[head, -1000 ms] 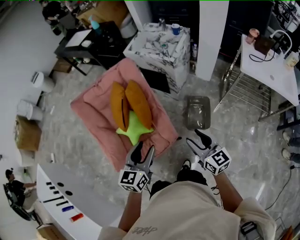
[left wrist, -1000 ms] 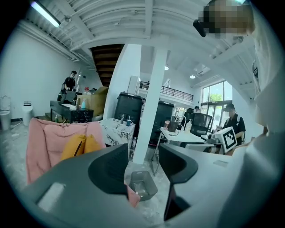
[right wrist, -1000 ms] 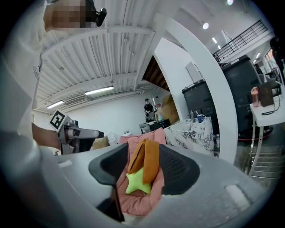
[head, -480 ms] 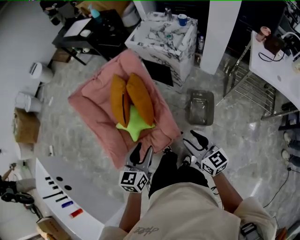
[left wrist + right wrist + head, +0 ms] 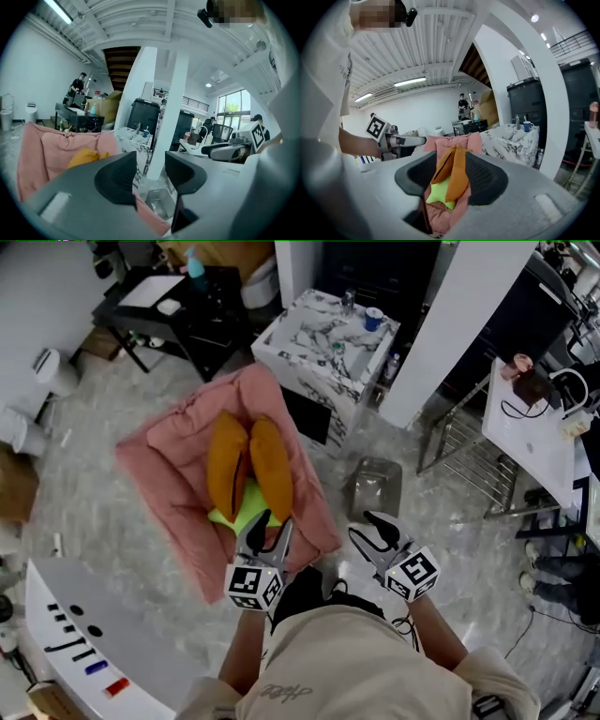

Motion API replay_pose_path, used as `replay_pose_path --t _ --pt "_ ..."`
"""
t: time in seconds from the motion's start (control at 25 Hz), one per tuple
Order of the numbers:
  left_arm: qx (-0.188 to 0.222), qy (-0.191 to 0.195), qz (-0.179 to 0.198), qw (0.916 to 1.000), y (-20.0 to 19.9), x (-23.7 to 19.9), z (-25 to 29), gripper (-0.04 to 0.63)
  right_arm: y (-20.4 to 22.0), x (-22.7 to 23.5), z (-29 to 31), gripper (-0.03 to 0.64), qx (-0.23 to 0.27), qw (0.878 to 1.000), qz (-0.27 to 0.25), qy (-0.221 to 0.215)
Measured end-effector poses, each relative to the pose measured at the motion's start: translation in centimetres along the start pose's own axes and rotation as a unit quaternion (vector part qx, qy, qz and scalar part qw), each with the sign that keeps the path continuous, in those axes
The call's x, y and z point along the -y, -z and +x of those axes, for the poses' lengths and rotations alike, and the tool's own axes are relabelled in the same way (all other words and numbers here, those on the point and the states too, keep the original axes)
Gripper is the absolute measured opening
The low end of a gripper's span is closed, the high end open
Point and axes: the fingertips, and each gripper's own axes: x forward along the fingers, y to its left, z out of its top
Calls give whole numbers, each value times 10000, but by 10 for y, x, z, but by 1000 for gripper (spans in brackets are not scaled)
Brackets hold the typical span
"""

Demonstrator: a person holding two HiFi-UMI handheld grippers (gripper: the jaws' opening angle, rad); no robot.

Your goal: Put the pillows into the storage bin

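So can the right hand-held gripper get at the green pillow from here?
Probably yes: the right hand-held gripper is open and empty, aimed at the green pillow, with nothing in between.

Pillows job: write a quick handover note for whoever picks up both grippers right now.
Left gripper: jaws closing, nothing between them.
Right gripper: open, empty.
Two orange pillows and a green star pillow lie on the pink mat. The storage bin stands on the floor to the mat's right, with no pillow in it.
Done: nothing binned yet.
Left: grasp each pillow and put it into the bin.
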Motion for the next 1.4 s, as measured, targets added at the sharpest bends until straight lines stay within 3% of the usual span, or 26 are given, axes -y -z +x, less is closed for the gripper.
replay_pose_path --t 0.16,0.36,0.6,0.8,1.16,1.4 --pt "172 -12 180 9997 -14 -33 9 192 -24 3 41 183 -104 9986 -498 -125" --pt "343 -262 32 9991 -23 -73 21 192 -44 12 80 183 -257 9962 -818 -170" --pt "501 -353 -29 9981 -35 -99 16 192 -40 6 126 183 -540 9947 -748 -464" --pt "518 -678 -150 9962 -36 -122 5 192 -38 4 171 182 -858 9879 -1070 -718" --pt "146 -999 -115 9948 -25 -140 -20 192 -16 16 262 181 -1333 9845 -728 -876" --pt "80 -1175 -64 9930 -26 -150 -34 192 8 29 308 181 -1799 9774 -804 -772"
